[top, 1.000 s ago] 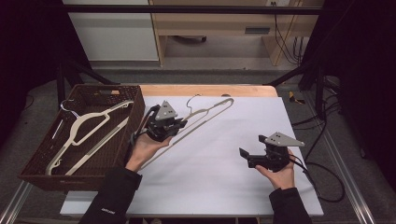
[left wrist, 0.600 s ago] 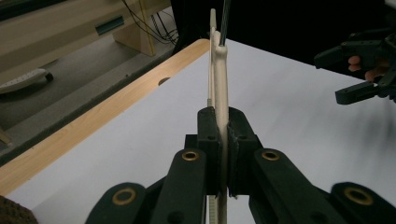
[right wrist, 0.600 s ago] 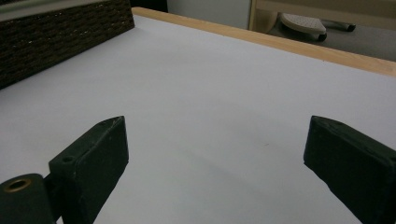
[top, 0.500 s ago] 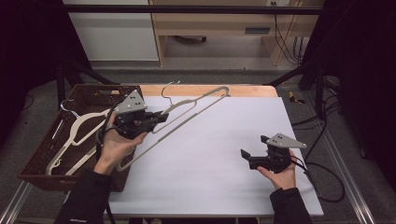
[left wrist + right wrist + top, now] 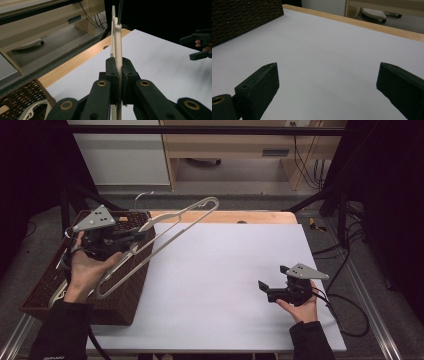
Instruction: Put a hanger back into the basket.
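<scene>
Two grippers are working over a white table (image 5: 225, 285). The left gripper (image 5: 131, 236) is hanging above the right rim of a dark wicker basket (image 5: 131, 285) at the table's left edge, its jaws clenching a cream hanger (image 5: 172, 227). In the left gripper view the hanger (image 5: 117, 42) is showing edge-on, pinched between the two jaws and running away from the camera toward the far wooden edge (image 5: 75, 62). From above, the hanger is lying tilted in the air: its near loop is reaching down over the basket by the left hand (image 5: 87, 270), its far end is rising toward the far edge of the table, and its metal hook (image 5: 141, 196) is sticking out beyond the basket's far side. Another pale hanger (image 5: 37, 111) is lying inside the basket.

The right gripper (image 5: 265, 289) is sitting low at the near right of the table, well apart from the hanger, held by the right hand (image 5: 300, 307). Its jaws are spread wide and holding nothing; between them, in the right gripper view, bare white surface (image 5: 324, 62) is stretching to the basket wall (image 5: 242, 17) and the wooden edge (image 5: 362, 23).

Most of the table between the grippers is lying open. Beyond the far edge, grey floor (image 5: 235, 185), a wooden bench (image 5: 235, 145) and cables (image 5: 305, 160) are showing.
</scene>
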The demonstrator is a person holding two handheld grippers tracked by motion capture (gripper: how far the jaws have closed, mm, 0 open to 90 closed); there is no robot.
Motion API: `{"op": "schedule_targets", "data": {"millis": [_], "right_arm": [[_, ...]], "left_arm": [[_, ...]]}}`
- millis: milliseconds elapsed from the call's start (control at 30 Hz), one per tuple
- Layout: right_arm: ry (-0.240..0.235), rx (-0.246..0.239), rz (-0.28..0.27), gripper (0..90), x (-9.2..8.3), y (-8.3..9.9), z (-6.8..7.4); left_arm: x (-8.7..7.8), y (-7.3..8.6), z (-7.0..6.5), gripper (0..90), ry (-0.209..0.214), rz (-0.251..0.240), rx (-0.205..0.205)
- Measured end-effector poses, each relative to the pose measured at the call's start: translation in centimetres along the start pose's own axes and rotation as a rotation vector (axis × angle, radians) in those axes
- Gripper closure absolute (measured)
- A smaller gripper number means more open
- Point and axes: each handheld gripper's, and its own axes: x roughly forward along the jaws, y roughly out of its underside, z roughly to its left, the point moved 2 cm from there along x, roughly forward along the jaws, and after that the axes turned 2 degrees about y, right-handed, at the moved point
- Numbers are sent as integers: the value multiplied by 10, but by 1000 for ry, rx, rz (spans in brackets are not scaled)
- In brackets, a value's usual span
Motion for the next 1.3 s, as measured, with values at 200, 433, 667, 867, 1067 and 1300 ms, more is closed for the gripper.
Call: {"op": "schedule_targets", "data": {"millis": [200,433,667,867,1067,1300], "right_arm": [[-3,6,-11,47,-3,-1,-2],[-3,-1,-10,42,-3,0,-2],[-3,-4,-2,41,-2,0,-2],[0,-3,4,40,-1,1,-2],[3,-2,4,40,-1,1,-3],[2,-7,18,40,2,3,-2]], "left_arm": [[-22,7,23,860,-33,0,-7],[-45,26,56,860,-77,1,-53],[-64,48,84,860,-125,18,-92],[-74,70,106,860,-167,35,-140],[-78,92,126,860,-191,55,-189],[-78,112,139,860,-194,104,-211]]}}
